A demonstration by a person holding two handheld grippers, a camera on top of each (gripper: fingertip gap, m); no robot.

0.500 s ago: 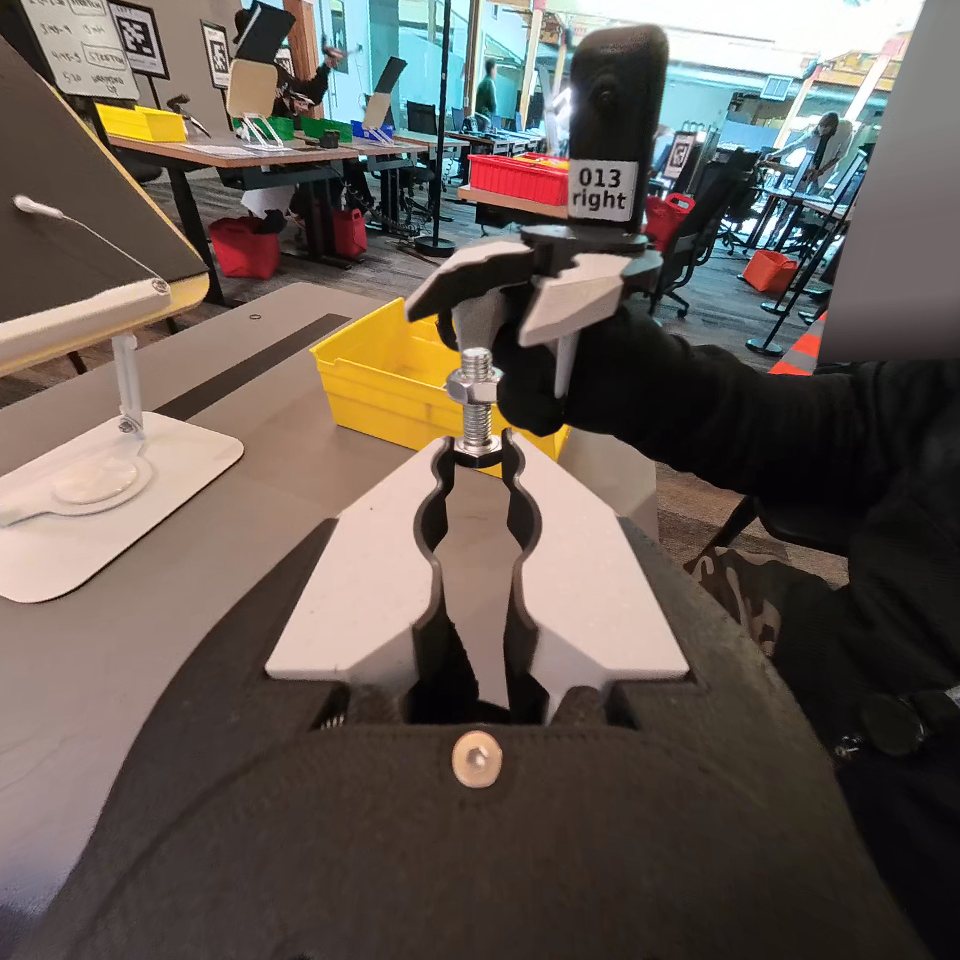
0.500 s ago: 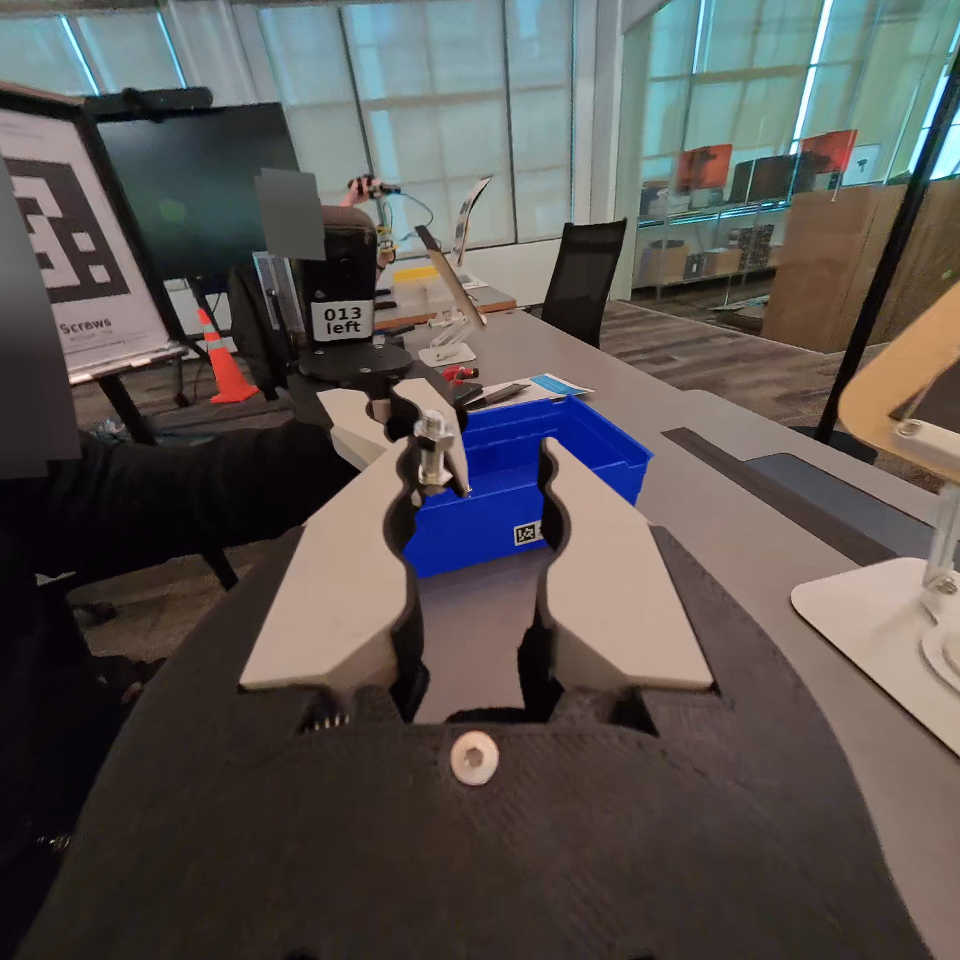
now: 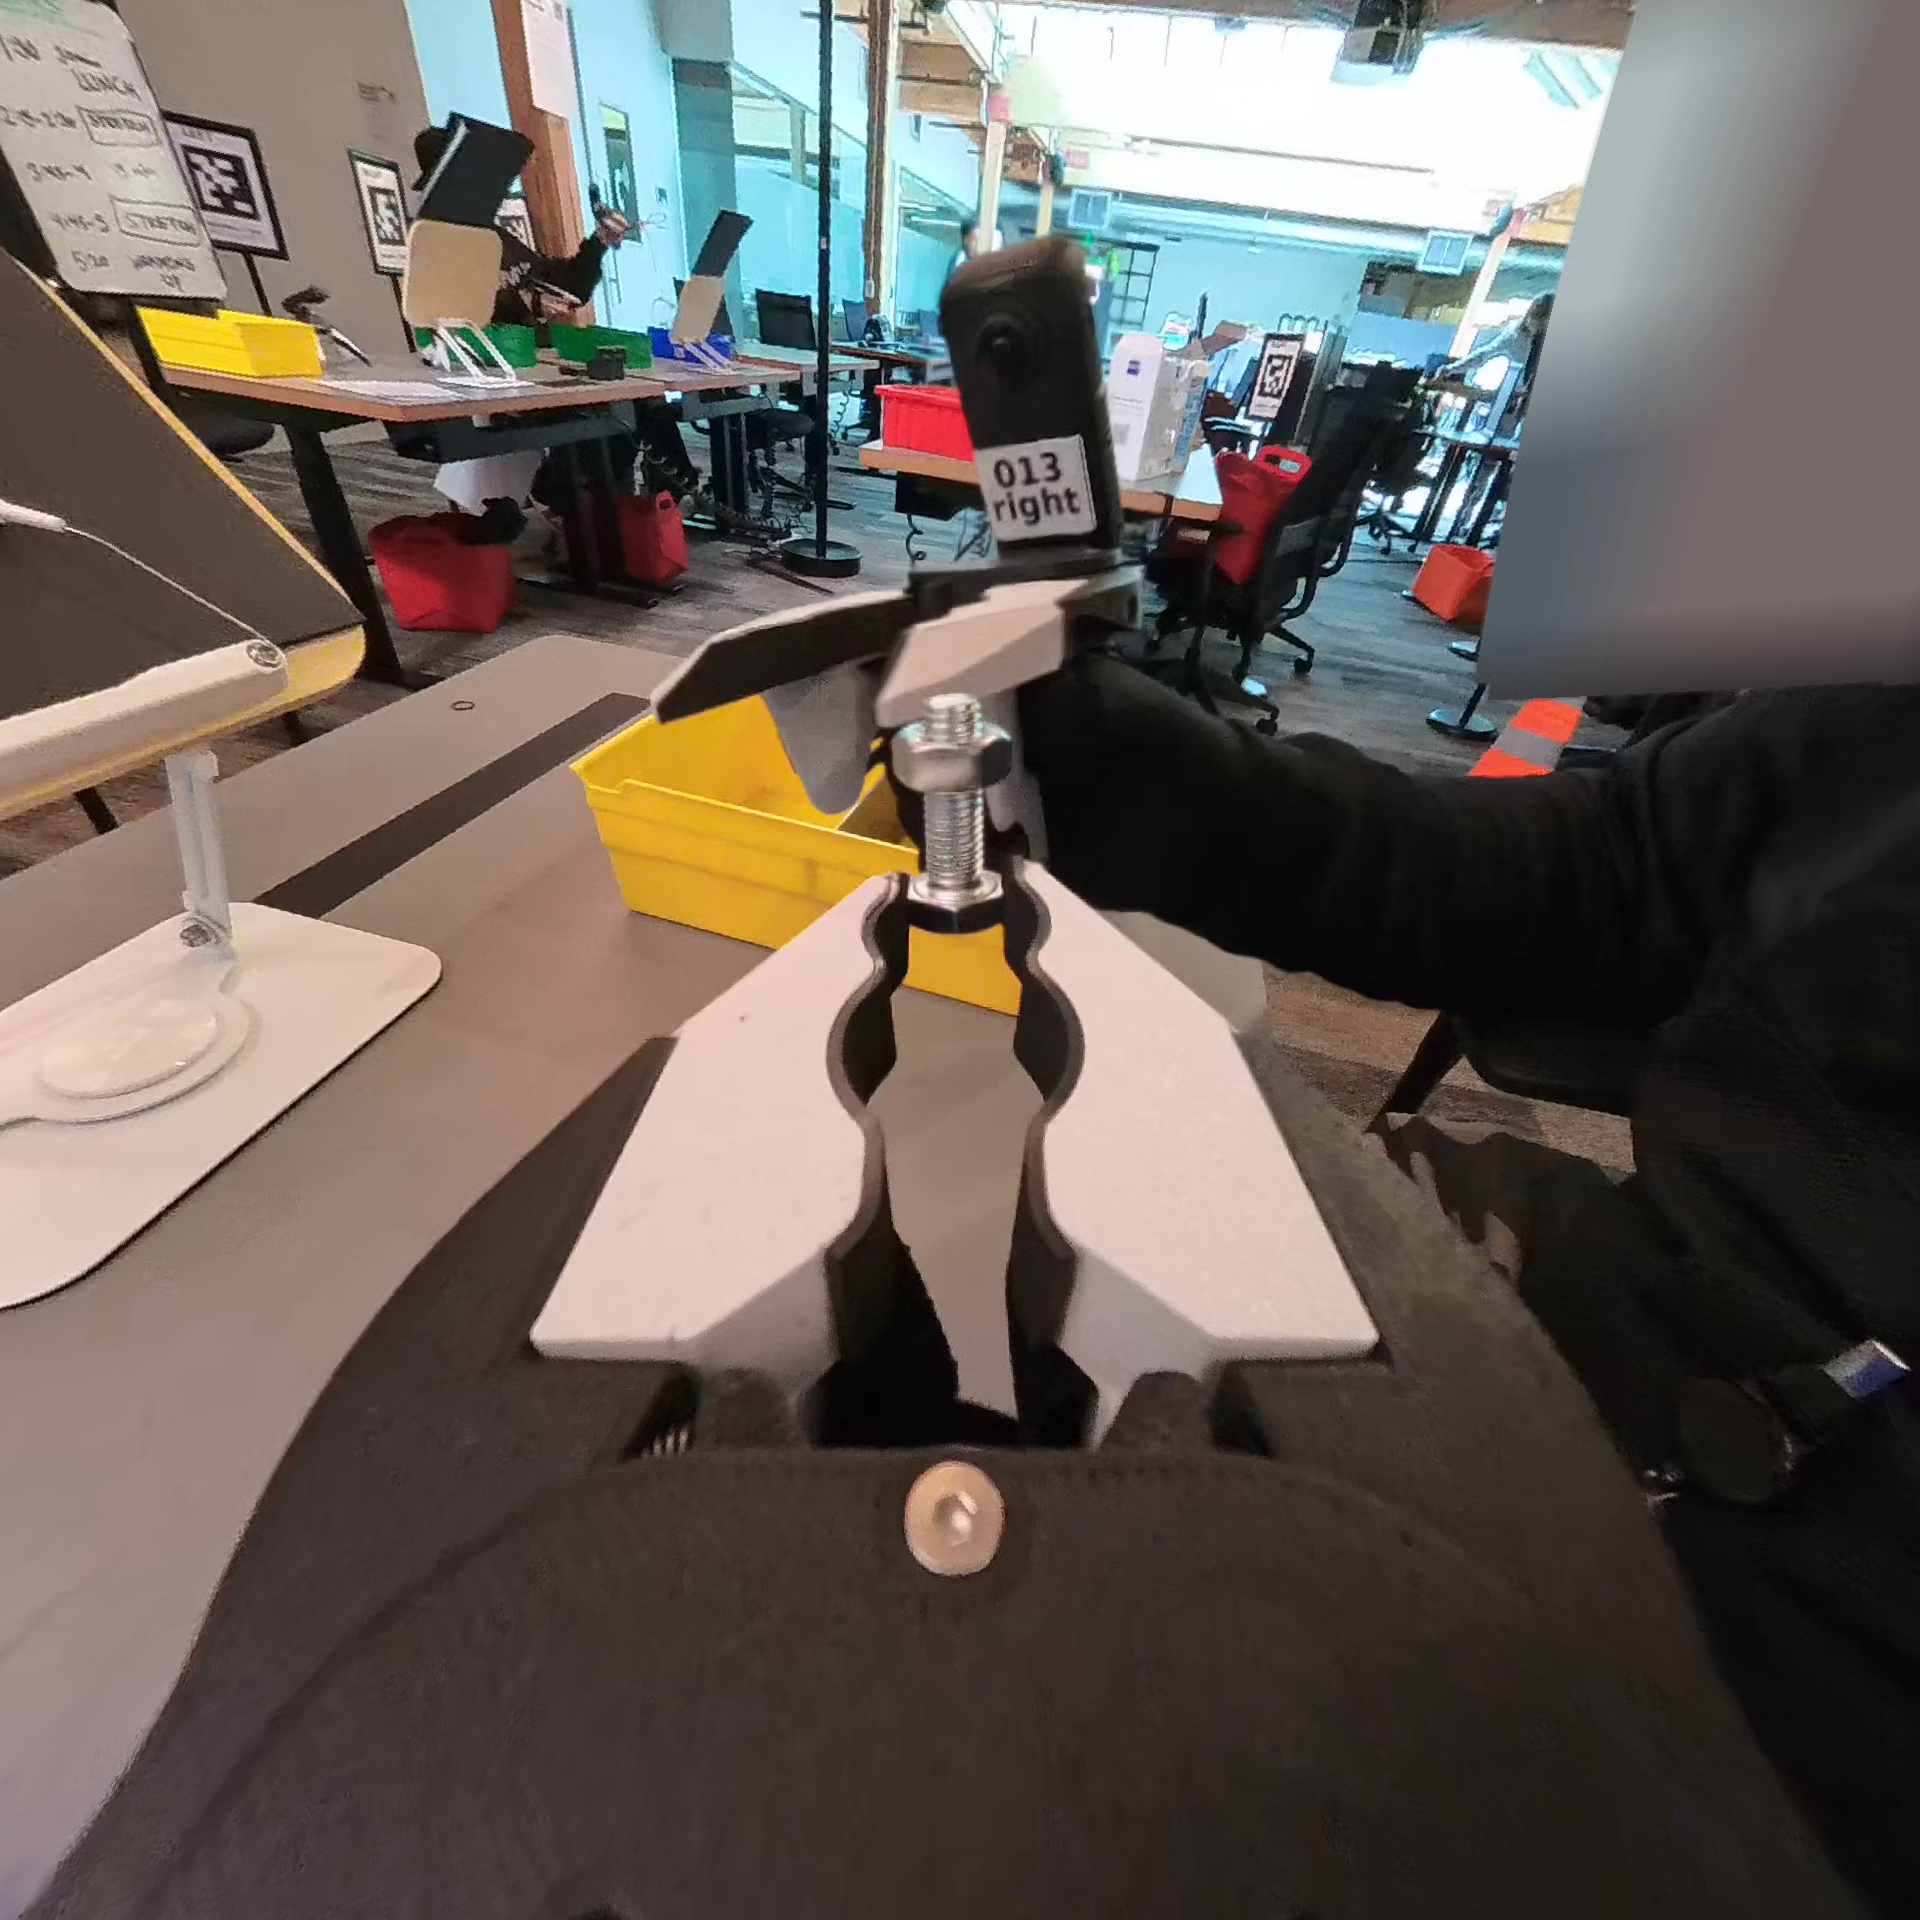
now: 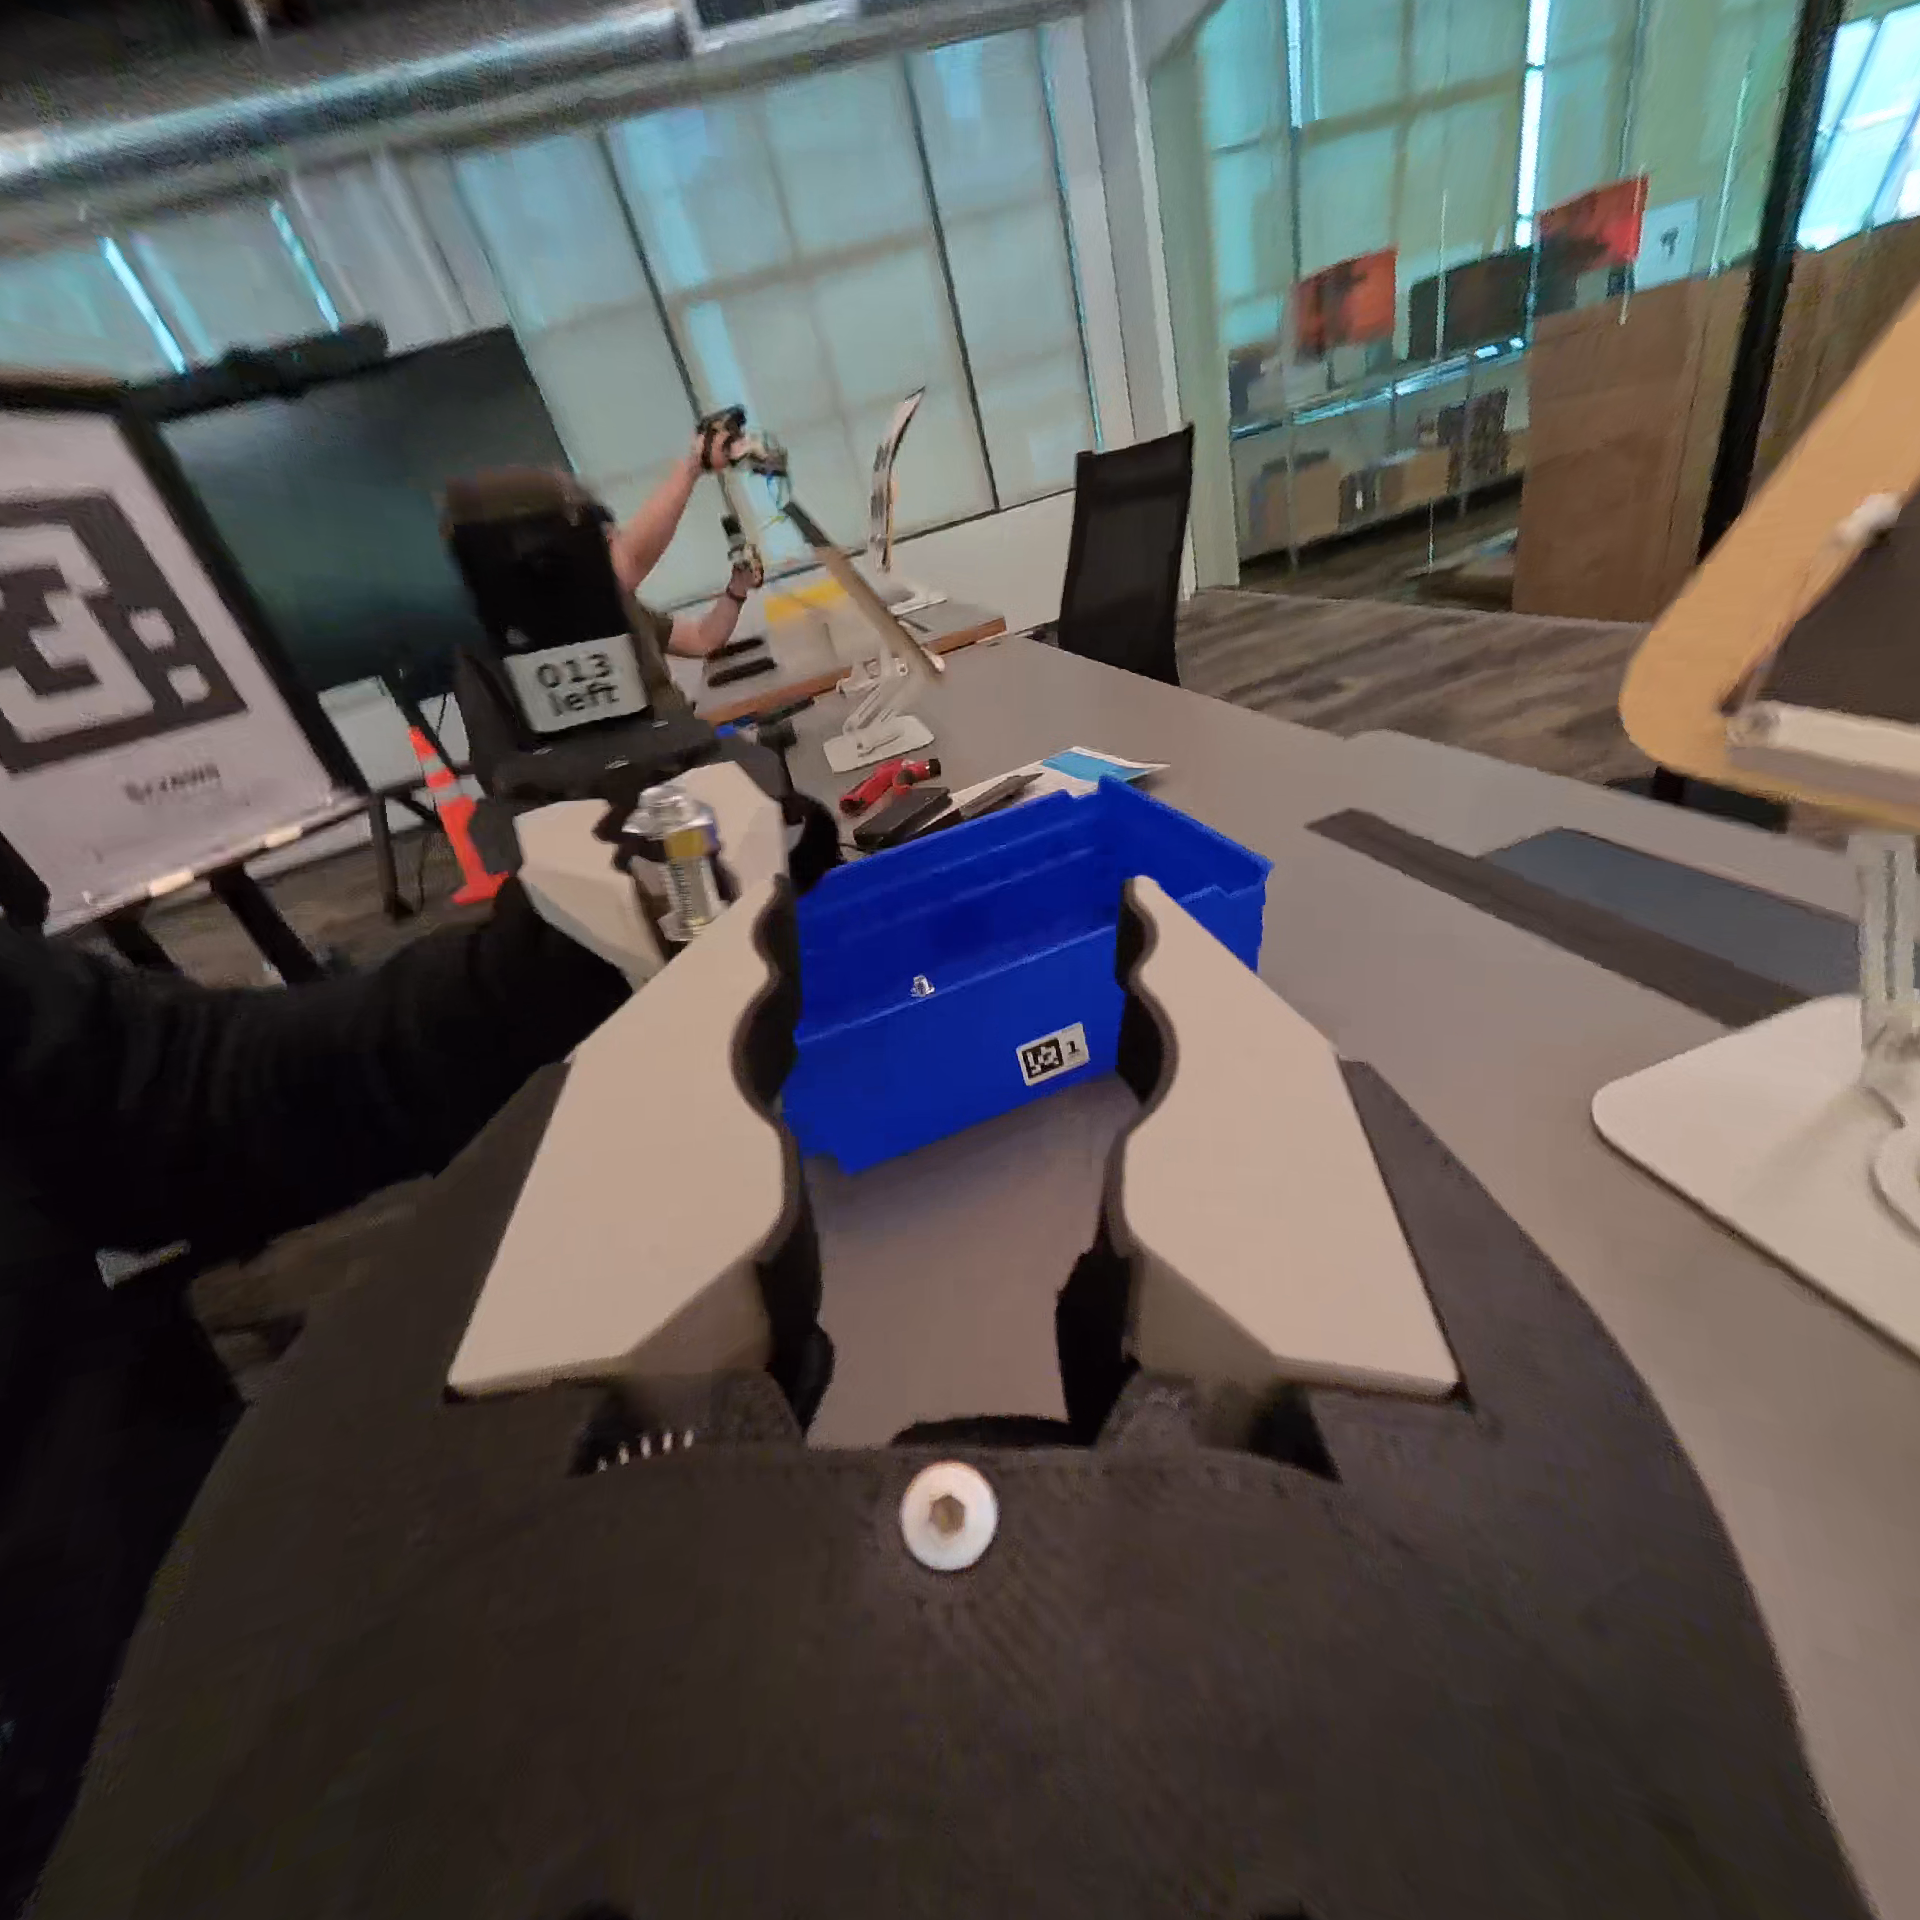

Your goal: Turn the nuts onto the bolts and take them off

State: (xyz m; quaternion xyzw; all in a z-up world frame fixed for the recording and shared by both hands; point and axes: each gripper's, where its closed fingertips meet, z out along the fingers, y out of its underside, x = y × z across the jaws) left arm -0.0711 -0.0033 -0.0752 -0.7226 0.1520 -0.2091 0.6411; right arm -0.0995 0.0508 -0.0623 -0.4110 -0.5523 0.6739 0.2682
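My left gripper (image 3: pixel 951 909) is shut on the head of a silver bolt (image 3: pixel 951 826) and holds it upright above the grey table (image 3: pixel 468 1091). A silver nut (image 3: pixel 951 755) sits on the thread near the bolt's top. My right gripper (image 3: pixel 821 717) hovers open just behind the nut and does not hold it. In the right wrist view the right gripper (image 4: pixel 951 935) is wide open and empty. There the bolt (image 4: pixel 677 868) and the left gripper (image 4: pixel 665 842) lie just left of its left finger (image 4: pixel 675 1091), outside the jaws.
A yellow bin (image 3: pixel 727 831) stands behind the bolt. A blue bin (image 4: pixel 935 1049) lies ahead of the right gripper with a small bolt (image 4: pixel 921 985) inside. White stand bases (image 3: pixel 208 1039) (image 4: pixel 1745 1143) sit at the table's sides. A person's black sleeve (image 3: pixel 1351 852) reaches in.
My right gripper has opened wider and swung right, away from the bolt. The left gripper still holds the bolt upright, and the nut sits at about the same height.
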